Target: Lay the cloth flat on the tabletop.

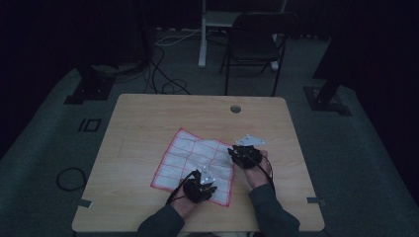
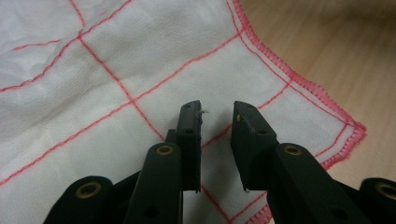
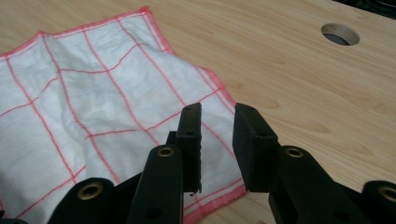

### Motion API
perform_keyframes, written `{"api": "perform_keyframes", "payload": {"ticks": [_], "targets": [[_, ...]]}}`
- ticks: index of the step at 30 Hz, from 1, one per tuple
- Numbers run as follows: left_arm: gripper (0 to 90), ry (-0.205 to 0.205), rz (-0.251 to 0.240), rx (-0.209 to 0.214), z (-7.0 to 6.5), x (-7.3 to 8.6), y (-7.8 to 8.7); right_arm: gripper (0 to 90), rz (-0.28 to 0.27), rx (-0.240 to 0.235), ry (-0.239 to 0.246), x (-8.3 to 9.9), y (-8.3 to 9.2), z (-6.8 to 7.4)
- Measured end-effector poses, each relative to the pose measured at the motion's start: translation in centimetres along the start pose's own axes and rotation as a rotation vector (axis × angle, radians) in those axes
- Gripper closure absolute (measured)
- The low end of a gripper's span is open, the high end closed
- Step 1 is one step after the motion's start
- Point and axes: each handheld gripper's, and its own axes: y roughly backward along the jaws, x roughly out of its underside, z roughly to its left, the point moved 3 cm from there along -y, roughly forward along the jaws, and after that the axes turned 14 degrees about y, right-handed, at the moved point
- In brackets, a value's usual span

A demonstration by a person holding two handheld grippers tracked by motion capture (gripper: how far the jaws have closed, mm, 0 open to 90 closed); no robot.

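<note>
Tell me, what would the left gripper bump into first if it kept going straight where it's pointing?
Probably the cloth. The left gripper has open jaws aimed down at its white, red-lined surface near a corner, with nothing between. How close it is I can't tell.

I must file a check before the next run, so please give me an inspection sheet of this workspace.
Surface: wooden table, with a round hole near its far edge.
Job's things: white cloth with red grid lines, spread flat, slightly wrinkled.
Clutter: nothing seen on the table.
Grippers: left gripper over the cloth's near edge, jaws apart, nothing between them; right gripper above the cloth's right edge, jaws apart, nothing between them.
Cables: loose cables on the floor beyond the table.
Surroundings: dark room, folding chair behind the table.
</note>
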Motion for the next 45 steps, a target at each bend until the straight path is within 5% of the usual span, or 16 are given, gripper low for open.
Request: {"api": "perform_keyframes", "payload": {"ticks": [9, 18, 32, 36, 45], "targets": [[73.4, 0.006, -0.012, 0.049, -0.1, 1.2, 0.8, 68.0, 0.01, -0.089, 0.01, 1.0, -0.2, 2.4], [74.7, 0.008, -0.033, 0.089, -0.2, 1.5, 1.5, 63.0, 0.046, -0.156, 0.035, 2.8, -1.0, 6.3], [74.6, 0.108, -0.156, -0.062, 5.7, -1.3, 3.6, 61.5, 0.079, -0.151, 0.047, 4.1, -1.2, 6.7], [74.7, 0.122, -0.149, -0.122, 8.0, -2.1, 3.0, 61.5, 0.072, -0.159, 0.04, 4.3, -1.1, 6.6], [76.6, 0.22, -0.126, -0.247, 12.8, -3.9, 1.0, 62.0, 0.065, -0.174, 0.034, 4.6, -0.8, 6.2]]}}
